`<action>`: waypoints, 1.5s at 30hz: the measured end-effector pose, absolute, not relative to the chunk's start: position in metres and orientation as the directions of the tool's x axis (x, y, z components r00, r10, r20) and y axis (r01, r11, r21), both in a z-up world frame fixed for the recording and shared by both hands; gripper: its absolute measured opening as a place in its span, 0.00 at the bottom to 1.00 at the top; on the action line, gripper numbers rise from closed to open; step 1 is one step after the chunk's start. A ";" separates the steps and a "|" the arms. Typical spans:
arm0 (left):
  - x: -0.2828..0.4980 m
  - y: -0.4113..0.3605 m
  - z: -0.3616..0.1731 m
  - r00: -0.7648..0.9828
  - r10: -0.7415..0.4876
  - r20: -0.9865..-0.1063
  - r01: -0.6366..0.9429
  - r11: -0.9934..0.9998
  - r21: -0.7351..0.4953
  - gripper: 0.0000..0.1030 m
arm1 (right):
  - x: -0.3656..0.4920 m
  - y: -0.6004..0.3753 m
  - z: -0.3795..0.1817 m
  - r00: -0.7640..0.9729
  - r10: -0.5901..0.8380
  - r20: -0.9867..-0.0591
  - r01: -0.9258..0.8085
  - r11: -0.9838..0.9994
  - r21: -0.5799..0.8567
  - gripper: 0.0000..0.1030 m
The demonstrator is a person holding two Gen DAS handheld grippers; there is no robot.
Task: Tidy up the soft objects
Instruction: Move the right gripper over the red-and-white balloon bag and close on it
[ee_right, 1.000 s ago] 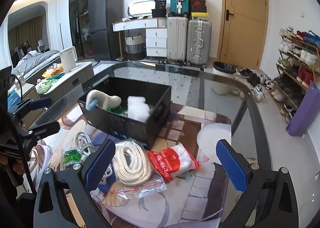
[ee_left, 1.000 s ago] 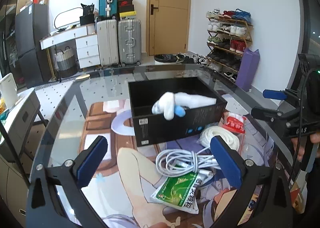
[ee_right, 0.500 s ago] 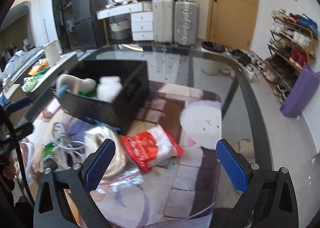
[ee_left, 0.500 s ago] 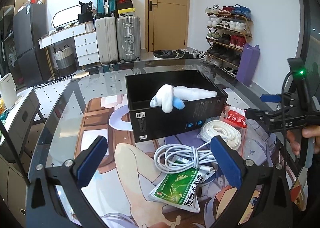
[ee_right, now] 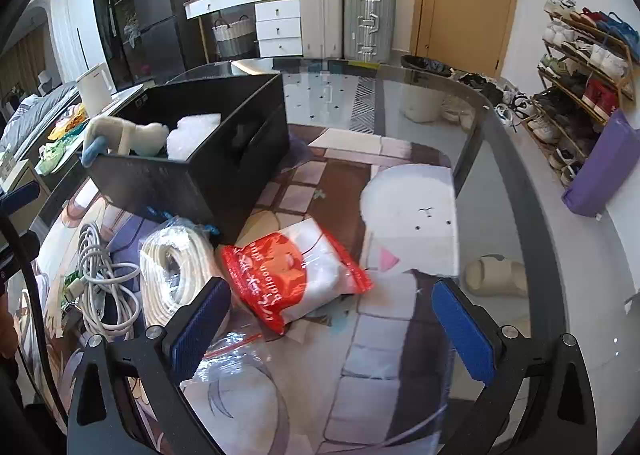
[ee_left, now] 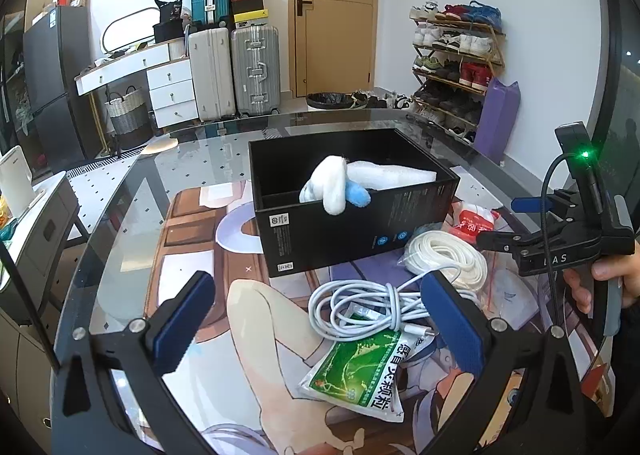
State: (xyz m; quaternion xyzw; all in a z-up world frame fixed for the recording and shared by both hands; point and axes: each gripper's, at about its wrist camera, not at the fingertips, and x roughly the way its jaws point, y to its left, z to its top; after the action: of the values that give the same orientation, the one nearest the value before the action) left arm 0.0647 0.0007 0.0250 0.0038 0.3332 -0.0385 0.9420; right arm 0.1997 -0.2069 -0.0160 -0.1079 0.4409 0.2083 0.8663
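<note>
A white and blue plush toy (ee_left: 336, 187) hangs over the front wall of a black box (ee_left: 352, 231) on the table (ee_left: 120, 247), beside white foam packing (ee_left: 396, 177) inside the box. In front of the box lie a coil of white flat cord (ee_left: 444, 255), a white cable (ee_left: 360, 307) and a green sachet (ee_left: 360, 371) with Chinese characters. A red and white packet (ee_right: 296, 271), also printed in writing I cannot read, lies just beside the box. The table is glass over a printed cartoon mat (ee_right: 400, 295). Behind it stand suitcases (ee_left: 232, 71), a wooden door (ee_left: 334, 11) and a shoe rack (ee_left: 456, 63). The left gripper (ee_left: 316, 327) and the right gripper (ee_right: 332, 331) both have the jaws wide apart, holding nothing. In the left wrist view the right gripper's body shows letters like "LAS", partly hidden.
</note>
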 end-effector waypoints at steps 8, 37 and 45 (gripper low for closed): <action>0.066 0.002 0.023 0.771 -0.062 -0.634 0.067 0.998 -0.015 1.00 | 0.205 -0.200 -0.024 0.500 0.286 -0.817 -0.459 0.888 0.030 0.99; 0.066 -0.001 0.018 0.759 -0.063 -0.648 0.077 0.997 -0.006 1.00 | 0.217 -0.205 -0.026 0.531 0.252 -0.809 -0.410 0.912 0.015 0.99; 0.065 -0.001 0.018 0.756 -0.062 -0.652 0.079 0.997 -0.003 1.00 | 0.216 -0.205 -0.028 0.518 0.279 -0.809 -0.427 0.904 0.039 0.83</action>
State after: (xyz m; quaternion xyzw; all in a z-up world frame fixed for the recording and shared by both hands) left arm 0.0646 -0.0014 0.0177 0.0121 0.3474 -0.0376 0.9369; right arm 0.2163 -0.2049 -0.0281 -0.0824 0.4469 0.2035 0.8672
